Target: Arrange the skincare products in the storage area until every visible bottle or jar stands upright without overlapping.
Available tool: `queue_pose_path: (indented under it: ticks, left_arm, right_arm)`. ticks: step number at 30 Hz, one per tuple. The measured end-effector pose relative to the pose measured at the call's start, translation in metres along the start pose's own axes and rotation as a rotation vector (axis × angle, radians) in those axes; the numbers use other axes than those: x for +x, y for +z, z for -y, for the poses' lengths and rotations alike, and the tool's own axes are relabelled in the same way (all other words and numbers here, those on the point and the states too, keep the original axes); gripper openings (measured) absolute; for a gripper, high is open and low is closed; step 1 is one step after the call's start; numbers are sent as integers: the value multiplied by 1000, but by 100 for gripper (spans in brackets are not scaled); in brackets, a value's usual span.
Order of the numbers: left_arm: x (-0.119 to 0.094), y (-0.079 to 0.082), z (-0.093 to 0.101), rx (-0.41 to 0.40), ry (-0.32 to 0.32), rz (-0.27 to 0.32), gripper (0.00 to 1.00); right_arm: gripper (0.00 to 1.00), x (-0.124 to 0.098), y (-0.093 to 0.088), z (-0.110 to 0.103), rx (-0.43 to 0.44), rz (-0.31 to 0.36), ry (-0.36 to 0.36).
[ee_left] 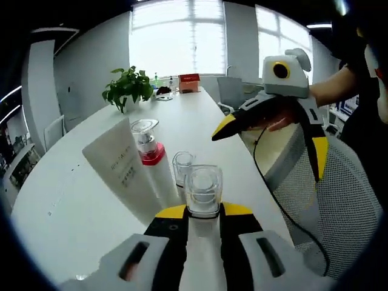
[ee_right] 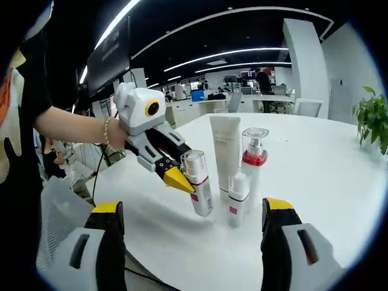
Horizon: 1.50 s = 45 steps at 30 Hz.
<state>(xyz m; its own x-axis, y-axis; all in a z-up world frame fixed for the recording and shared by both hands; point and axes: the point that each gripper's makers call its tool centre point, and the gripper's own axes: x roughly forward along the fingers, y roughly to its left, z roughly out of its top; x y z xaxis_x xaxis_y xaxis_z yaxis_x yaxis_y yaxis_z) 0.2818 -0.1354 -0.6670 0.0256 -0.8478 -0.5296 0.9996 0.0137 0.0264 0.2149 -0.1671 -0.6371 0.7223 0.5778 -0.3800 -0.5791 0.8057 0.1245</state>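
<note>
My left gripper (ee_left: 204, 210) is shut on a small bottle with a clear cap (ee_left: 203, 189). In the right gripper view the left gripper (ee_right: 191, 182) holds this bottle (ee_right: 199, 185) tilted, its base near the table. Beside it stand a white tube (ee_left: 121, 163) (ee_right: 225, 148), a pump bottle with a red collar (ee_left: 148, 145) (ee_right: 254, 160) and a second small clear-capped bottle (ee_left: 182, 167) (ee_right: 238, 197), close together and upright. My right gripper (ee_right: 193, 205) is open with nothing between its jaws. In the left gripper view it (ee_left: 271, 142) hovers over the table's right edge.
The white table (ee_left: 73, 212) stretches far back, with a potted plant (ee_left: 127, 88) (ee_right: 373, 118) and a red box (ee_left: 189, 82) at its far end. A mesh chair (ee_left: 327, 188) stands by the table's edge. A person's arm (ee_right: 73, 127) holds the left gripper.
</note>
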Motion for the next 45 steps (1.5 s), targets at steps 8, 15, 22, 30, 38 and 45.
queue_pose_path:
  ticks: [8, 15, 22, 30, 38, 45]
  left_arm:
    - [16, -11, -10, 18, -14, -18, 23]
    - [23, -9, -18, 34, -22, 1, 23]
    - [30, -13, -19, 48, -35, -23, 23]
    - [36, -10, -21, 45, -30, -11, 22]
    - [38, -9, -23, 18, -38, -5, 21]
    - [39, -8, -22, 9, -47, -1, 21]
  right_arm:
    - [93, 0, -10, 1, 32, -14, -10]
    - [96, 0, -12, 5, 32, -18, -17]
    - [96, 0, -11, 5, 42, -14, -26]
    - [96, 0, -11, 5, 47, -16, -27]
    - [95, 0, -11, 6, 50, -13, -29]
    - [95, 0, -10, 6, 50, -12, -31]
